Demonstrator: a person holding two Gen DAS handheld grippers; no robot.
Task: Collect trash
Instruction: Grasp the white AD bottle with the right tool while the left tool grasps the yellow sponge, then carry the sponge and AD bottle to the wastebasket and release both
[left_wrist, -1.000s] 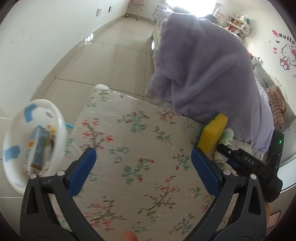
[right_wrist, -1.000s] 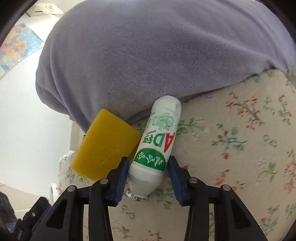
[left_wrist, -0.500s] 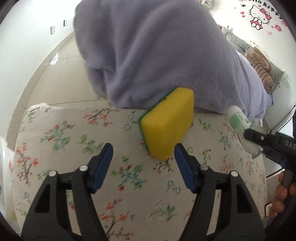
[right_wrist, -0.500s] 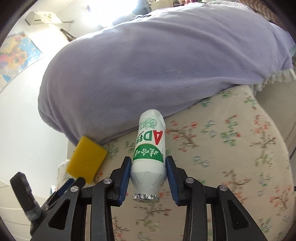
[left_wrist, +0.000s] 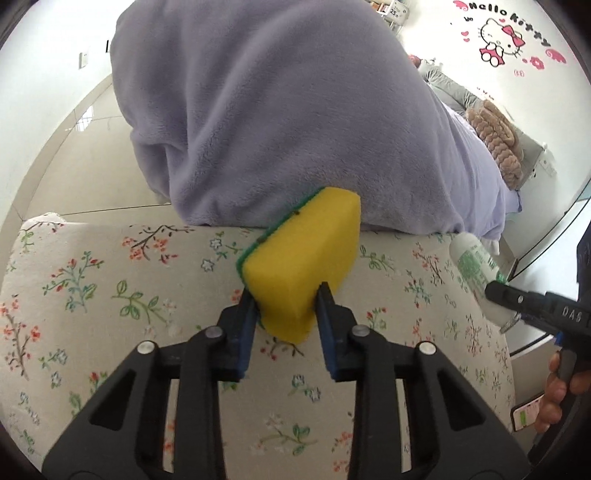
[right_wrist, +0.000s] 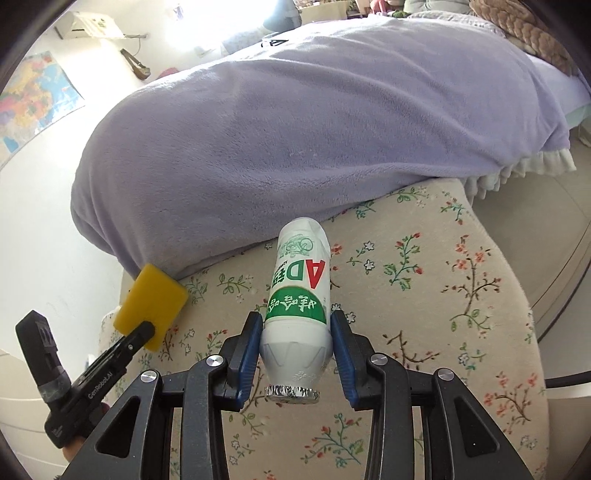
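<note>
My left gripper (left_wrist: 285, 299) is shut on a yellow sponge (left_wrist: 306, 254) with a green scrub backing, at the far edge of a floral-covered bench (left_wrist: 110, 295). My right gripper (right_wrist: 297, 328) is shut on a white and green drink bottle (right_wrist: 300, 299), foil cap toward the camera, held above the bench. The bottle (left_wrist: 474, 264) and right gripper show at the right of the left wrist view. The sponge (right_wrist: 151, 304) and left gripper show at the left of the right wrist view.
A lilac fleece blanket (left_wrist: 288, 118) covers the bed right behind the bench. Tiled floor (left_wrist: 85, 140) lies to the left of the bed. A phone (left_wrist: 528, 413) lies by the bench's right side. The bench's right edge (right_wrist: 517, 295) drops to the floor.
My left gripper swung right from the white bin to the sponge and closed on it. My right gripper closed on the bottle and lifted it off the bench.
</note>
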